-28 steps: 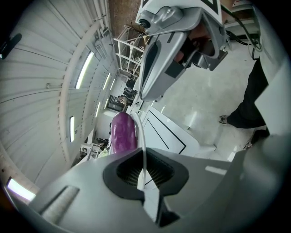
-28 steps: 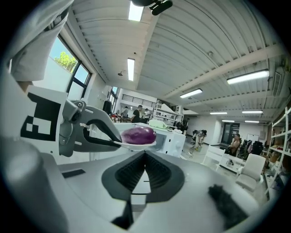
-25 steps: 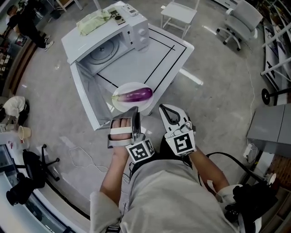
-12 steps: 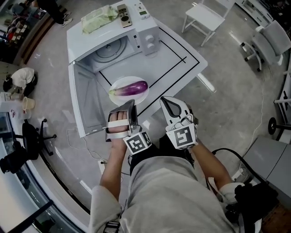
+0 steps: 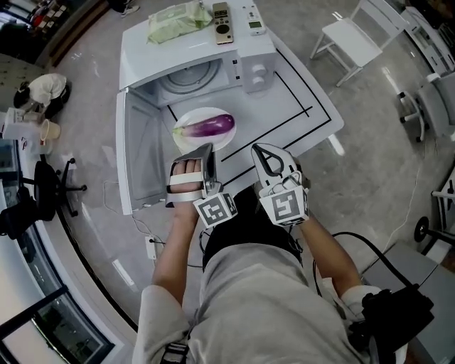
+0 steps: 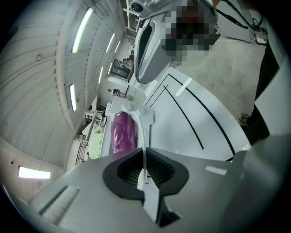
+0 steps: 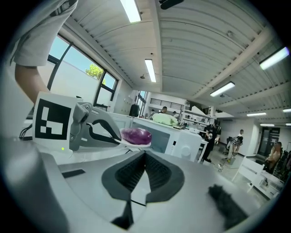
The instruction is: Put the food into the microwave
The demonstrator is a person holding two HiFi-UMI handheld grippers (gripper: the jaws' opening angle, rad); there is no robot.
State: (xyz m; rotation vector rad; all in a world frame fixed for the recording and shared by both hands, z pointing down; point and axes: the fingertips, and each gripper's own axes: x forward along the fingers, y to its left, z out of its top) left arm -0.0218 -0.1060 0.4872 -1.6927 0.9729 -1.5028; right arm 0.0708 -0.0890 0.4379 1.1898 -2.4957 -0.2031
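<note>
Closer to the oven than a second ago, the purple aubergine [image 5: 211, 126] lies lengthwise on the round white plate [image 5: 186, 119], and both grippers have travelled forward with it; the plate now sits just in front of the open mouth of the white microwave oven [image 5: 256, 67], over the white table with black lines [image 5: 306, 106], not yet inside the cavity.

From the left gripper view the aubergine [image 6: 122, 132] lies just beyond the jaws, and the thin plate rim [image 6: 142, 129] runs straight into them; the left gripper [image 5: 208, 151] is clamped narrow on that near rim, its pads pressed on the white edge, and it carries the plate roughly level. In the right gripper view the plate [image 7: 136, 144] shows side-on with the aubergine [image 7: 135, 135] on top, held out from the left gripper [image 7: 97, 129], and the microwave [image 7: 177, 141] stands behind it.

Beside it on the right, the right gripper [image 5: 257, 149] points the same way, apart from the plate; its own view shows the jaws [image 7: 145, 173] drawn together with nothing between them.

The microwave's door [image 5: 142, 163] stands swung wide to the left in the head view, and the round turntable [image 5: 195, 77] shows inside; on the oven's top lie a crumpled pale green cloth [image 5: 178, 21], a grey remote control [image 5: 222, 21] and a small white device [image 5: 252, 18]; a white chair [image 5: 348, 39] stands on the grey floor well apart from the table.
</note>
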